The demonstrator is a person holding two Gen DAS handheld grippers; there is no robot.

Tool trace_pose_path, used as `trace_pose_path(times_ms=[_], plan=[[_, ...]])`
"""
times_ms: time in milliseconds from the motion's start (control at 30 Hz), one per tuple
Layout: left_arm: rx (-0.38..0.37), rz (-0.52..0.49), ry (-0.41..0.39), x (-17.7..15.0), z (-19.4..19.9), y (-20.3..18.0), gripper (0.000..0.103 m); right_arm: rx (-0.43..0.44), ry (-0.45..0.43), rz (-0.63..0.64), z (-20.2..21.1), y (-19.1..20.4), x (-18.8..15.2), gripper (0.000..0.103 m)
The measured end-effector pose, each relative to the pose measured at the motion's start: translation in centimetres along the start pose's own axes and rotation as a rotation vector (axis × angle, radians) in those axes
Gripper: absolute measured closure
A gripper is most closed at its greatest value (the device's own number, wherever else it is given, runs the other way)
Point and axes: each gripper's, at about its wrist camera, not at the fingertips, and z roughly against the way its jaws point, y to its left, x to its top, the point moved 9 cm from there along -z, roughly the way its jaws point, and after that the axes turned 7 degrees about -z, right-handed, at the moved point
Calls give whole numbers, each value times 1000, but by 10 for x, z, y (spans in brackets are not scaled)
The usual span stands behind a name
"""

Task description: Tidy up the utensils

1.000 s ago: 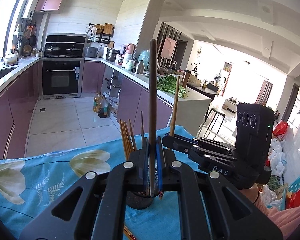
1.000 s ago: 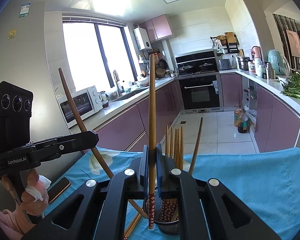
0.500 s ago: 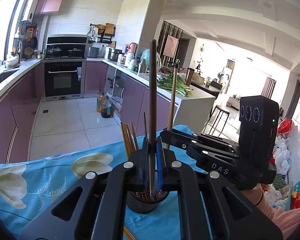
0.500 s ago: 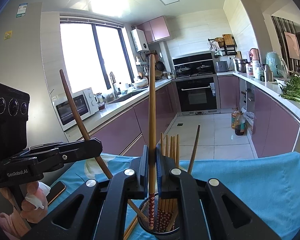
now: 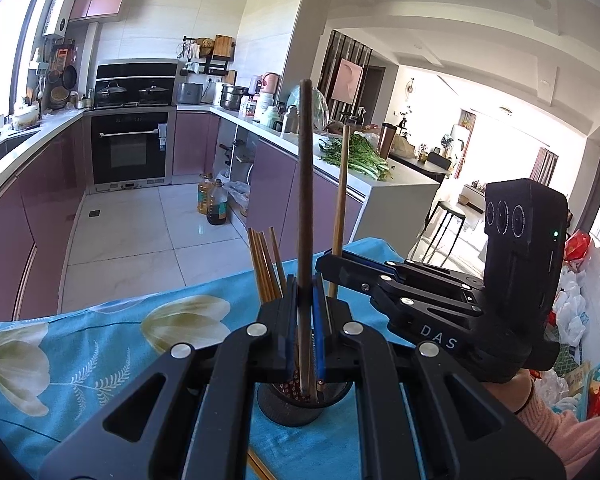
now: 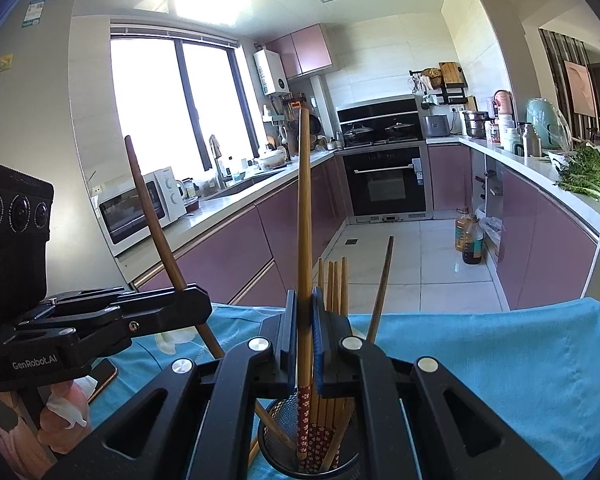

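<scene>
We see the left gripper (image 5: 305, 312) nearest in its own view, fingers pinching a dark chopstick (image 5: 305, 184) that stands upright, its lower end down inside the black mesh holder (image 5: 300, 406). In the right wrist view the right gripper (image 6: 305, 328) likewise pinches a light chopstick (image 6: 303, 216) (red patterned tip), upright, tip inside the same holder (image 6: 276, 432). The holder stands on the table's blue flowered cloth (image 5: 80, 352), near the far edge. A bundle of chopsticks (image 6: 332, 280) already stands in it, plus one dark one (image 6: 382, 284) leaning right. A loose chopstick (image 5: 260, 466) lies on the cloth at the near edge. A phone (image 6: 102, 376) lies toward the cloth's left edge, beside the person's left hand (image 6: 60, 412), which holds a white tissue. Further off: purple cabinets, oven (image 5: 130, 152), oil bottles (image 5: 214, 204) on the floor, greens (image 5: 360, 156) on the counter.
</scene>
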Motion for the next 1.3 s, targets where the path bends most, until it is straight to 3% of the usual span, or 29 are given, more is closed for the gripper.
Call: trace_pose_path(times_ms=[1300], plan=[[7,-32,126,-22,-37,-4,95,-44,54,-18,-26,-9,-20,97]])
